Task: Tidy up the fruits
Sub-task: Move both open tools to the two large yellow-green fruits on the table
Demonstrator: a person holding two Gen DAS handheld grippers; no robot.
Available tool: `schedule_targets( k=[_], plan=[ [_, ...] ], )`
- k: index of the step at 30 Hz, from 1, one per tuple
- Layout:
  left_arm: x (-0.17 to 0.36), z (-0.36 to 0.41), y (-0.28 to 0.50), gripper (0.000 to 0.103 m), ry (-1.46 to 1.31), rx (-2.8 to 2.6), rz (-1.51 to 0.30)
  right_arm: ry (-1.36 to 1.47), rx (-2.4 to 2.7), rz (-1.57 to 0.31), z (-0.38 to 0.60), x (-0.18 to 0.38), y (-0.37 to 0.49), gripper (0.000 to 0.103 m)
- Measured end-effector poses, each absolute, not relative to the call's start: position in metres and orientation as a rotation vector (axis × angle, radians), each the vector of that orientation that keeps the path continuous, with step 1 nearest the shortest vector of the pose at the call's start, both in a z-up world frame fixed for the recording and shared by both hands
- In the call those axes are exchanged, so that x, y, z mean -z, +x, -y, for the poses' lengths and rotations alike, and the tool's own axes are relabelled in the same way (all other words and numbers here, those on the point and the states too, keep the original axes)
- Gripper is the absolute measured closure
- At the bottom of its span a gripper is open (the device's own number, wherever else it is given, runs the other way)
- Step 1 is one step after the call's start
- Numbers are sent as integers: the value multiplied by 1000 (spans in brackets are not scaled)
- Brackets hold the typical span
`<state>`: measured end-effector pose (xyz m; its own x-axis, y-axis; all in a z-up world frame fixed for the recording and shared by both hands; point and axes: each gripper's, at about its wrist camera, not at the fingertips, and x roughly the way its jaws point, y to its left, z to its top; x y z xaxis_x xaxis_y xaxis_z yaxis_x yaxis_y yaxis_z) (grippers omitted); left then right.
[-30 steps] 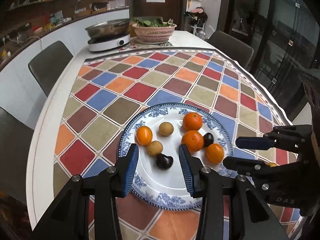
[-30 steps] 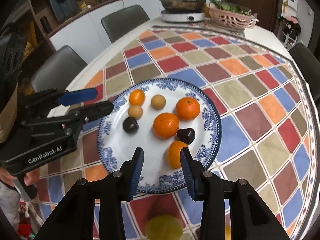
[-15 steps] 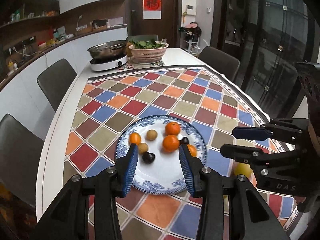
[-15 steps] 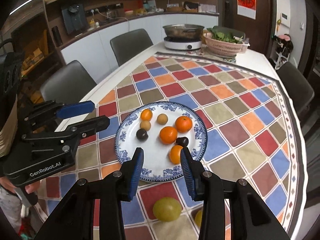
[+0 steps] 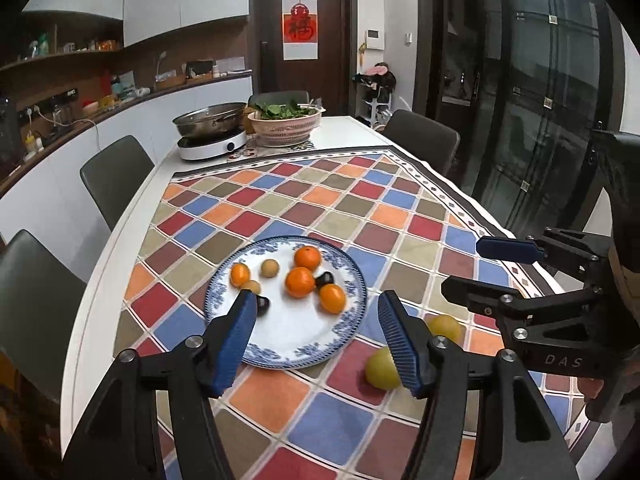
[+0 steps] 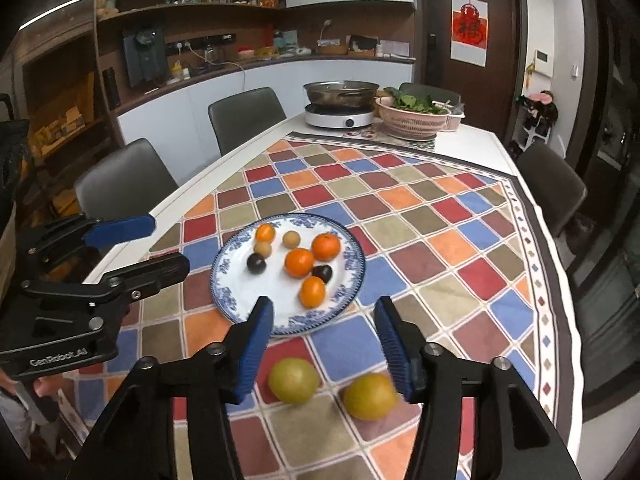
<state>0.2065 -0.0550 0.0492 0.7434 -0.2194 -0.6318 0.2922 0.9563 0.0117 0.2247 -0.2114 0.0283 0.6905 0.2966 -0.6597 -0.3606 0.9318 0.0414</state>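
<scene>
Hovering over the bench, both claws spread apart, gripping nothing: left claw (image 5: 316, 322) above the near rim of the plate (image 5: 344, 340) of fruit, right claw (image 6: 324, 336) just above two yellow-green fruits (image 6: 293, 380) on the cloth (image 6: 440, 248) beside the plate; left finger (image 5: 236, 332) partly covers one dark fruit (image 5: 263, 305)

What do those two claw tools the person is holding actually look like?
Both are matte black angular frames with silver screws and two fingers faced with ribbed blue pads. The left gripper carries white "GenRobot.AI" lettering on its body, seen from the right wrist view; the right gripper shows "DAS". No cables or sleeves are visible.
</scene>
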Motion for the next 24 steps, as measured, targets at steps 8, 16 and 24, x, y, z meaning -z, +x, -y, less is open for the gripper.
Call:
schedule_targets(
  k=[8, 16, 24],
  plan=[
    [-28, 77, 188, 38, 99, 308, -676, -109, -357, -715, 238, -11, 209, 43],
    [0, 89, 182, 32, 121, 317, -695, -169, -381, -701, 245, 13, 201, 43],
    [39, 102, 186, 32, 173, 359, -744, -245, -407, -758, 247, 45, 205, 39]
  ],
)
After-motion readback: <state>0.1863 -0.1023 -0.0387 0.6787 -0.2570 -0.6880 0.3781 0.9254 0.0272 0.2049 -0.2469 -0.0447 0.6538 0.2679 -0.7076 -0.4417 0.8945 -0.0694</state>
